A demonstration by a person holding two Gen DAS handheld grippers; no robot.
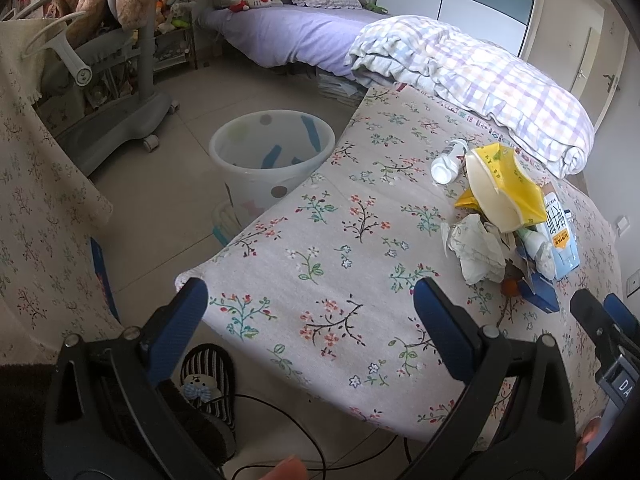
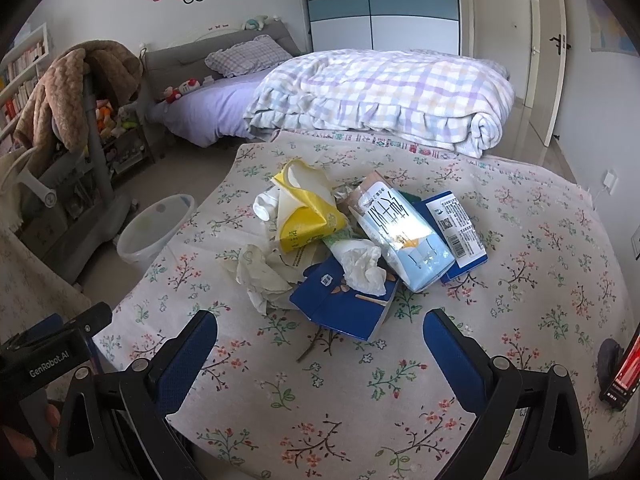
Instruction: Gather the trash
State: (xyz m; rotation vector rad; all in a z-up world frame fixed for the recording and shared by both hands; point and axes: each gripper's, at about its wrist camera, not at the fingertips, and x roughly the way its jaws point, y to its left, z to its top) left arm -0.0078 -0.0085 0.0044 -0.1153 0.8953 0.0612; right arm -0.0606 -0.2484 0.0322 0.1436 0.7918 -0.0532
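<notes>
A heap of trash lies on the floral tablecloth (image 2: 360, 400): a yellow tissue pack (image 2: 306, 208), a crumpled tissue (image 2: 364, 270), a pale blue milk carton (image 2: 404, 240), a dark blue box (image 2: 340, 312), a small white bottle (image 2: 266, 204) and a crumpled paper (image 2: 264, 276). My right gripper (image 2: 320, 340) is open just short of the dark blue box. My left gripper (image 1: 312, 300) is open over bare cloth, left of the heap (image 1: 504, 208). A white dotted bin (image 1: 272, 156) stands on the floor beyond the table's left edge.
A folded checked quilt (image 2: 380, 96) lies at the table's far edge. A grey chair (image 1: 120, 92) with clothes stands left of the bin. A phone (image 2: 624, 376) rests at the right edge. A striped slipper (image 1: 208, 380) and a cable lie on the floor.
</notes>
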